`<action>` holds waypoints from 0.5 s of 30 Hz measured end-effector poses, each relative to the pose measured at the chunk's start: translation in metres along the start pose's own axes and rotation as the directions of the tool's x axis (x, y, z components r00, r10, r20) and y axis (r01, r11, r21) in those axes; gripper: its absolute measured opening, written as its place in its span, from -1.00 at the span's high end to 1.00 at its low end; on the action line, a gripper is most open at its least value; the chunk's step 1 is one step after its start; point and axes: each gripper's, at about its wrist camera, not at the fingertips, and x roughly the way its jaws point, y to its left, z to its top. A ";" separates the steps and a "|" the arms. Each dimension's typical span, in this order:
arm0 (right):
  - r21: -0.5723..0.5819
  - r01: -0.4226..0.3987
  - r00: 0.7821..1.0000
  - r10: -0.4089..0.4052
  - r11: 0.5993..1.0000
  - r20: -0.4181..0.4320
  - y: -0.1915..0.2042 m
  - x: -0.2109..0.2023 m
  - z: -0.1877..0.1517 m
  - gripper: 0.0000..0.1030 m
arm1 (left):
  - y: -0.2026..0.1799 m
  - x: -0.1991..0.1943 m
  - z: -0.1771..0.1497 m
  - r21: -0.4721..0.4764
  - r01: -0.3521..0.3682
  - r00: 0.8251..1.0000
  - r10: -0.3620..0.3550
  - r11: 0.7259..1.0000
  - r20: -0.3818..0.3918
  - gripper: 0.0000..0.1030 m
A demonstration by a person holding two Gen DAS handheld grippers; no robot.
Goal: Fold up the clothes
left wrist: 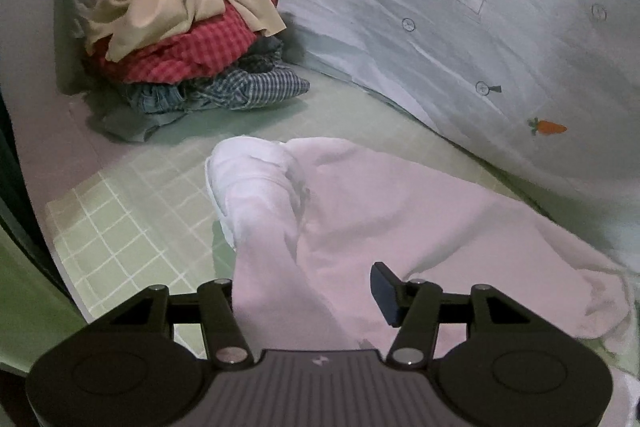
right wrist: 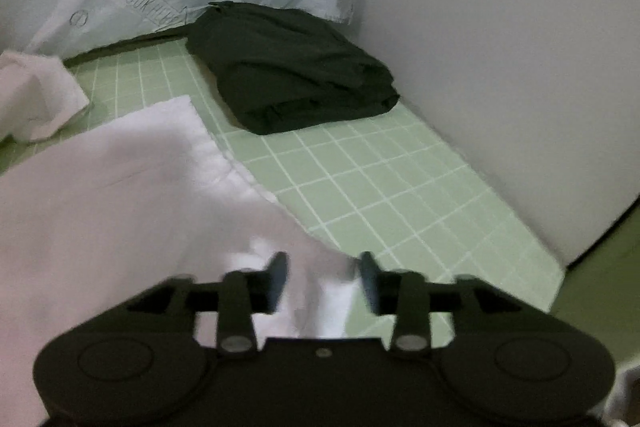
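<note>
Left gripper [left wrist: 310, 297] pinches a raised fold of the white garment [left wrist: 400, 211]; right gripper [right wrist: 323, 281], blurred, stands parted over its edge on the green checked sheet [right wrist: 380, 187].

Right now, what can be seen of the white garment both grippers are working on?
The white garment is soft, plain, slightly pinkish cloth, spread rumpled over the green checked sheet. In the left wrist view a bunched fold rises from between the left gripper fingers toward a rounded white end. In the right wrist view a straight hemmed edge runs across the sheet, and cloth lies between the right gripper fingers, blurred.
</note>
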 end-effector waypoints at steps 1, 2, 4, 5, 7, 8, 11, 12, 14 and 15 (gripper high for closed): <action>-0.008 -0.001 1.000 0.001 1.000 0.013 0.006 -0.006 -0.001 0.08 | 0.007 0.000 0.001 -0.016 0.020 1.000 -0.020 1.000 -0.002 -0.12; -0.012 -0.002 1.000 0.002 1.000 0.030 0.014 -0.015 -0.001 0.03 | 0.014 0.001 0.002 -0.032 0.041 0.999 -0.041 0.999 -0.003 -0.14; -0.013 -0.014 0.996 0.015 1.000 0.084 0.034 -0.039 0.000 -0.18 | 0.028 0.001 0.003 -0.054 0.076 0.997 -0.076 0.996 0.001 -0.21; -0.015 -0.026 0.993 0.028 1.000 0.112 0.046 -0.051 0.002 -0.31 | 0.033 0.001 0.004 -0.053 0.083 0.997 -0.083 0.995 0.007 -0.25; -0.044 -0.094 0.984 0.099 0.995 0.147 0.075 -0.070 0.009 -0.40 | 0.043 0.002 0.005 -0.041 0.096 0.995 -0.095 0.995 0.008 -0.26; -0.069 -0.131 0.978 0.140 0.989 0.155 0.091 -0.078 0.011 -0.44 | 0.047 0.004 0.006 -0.036 0.101 0.995 -0.101 0.994 -0.005 -0.27; -0.155 -0.212 0.961 0.235 0.965 0.146 0.143 -0.098 0.008 -0.46 | 0.060 0.009 0.006 -0.010 0.090 0.996 -0.090 0.996 -0.027 -0.28; -0.173 -0.232 0.957 0.256 0.957 0.137 0.159 -0.103 0.005 -0.46 | 0.065 0.010 0.007 0.004 0.080 0.996 -0.080 0.997 -0.026 -0.28; -0.184 -0.265 0.950 0.289 0.946 0.119 0.185 -0.113 0.000 -0.46 | 0.075 0.012 0.010 0.029 0.063 0.998 -0.062 0.998 -0.022 -0.29; -0.185 -0.279 0.946 0.302 0.942 0.114 0.193 -0.117 -0.005 -0.46 | 0.082 0.012 0.013 0.030 0.060 0.998 -0.059 0.998 -0.016 -0.30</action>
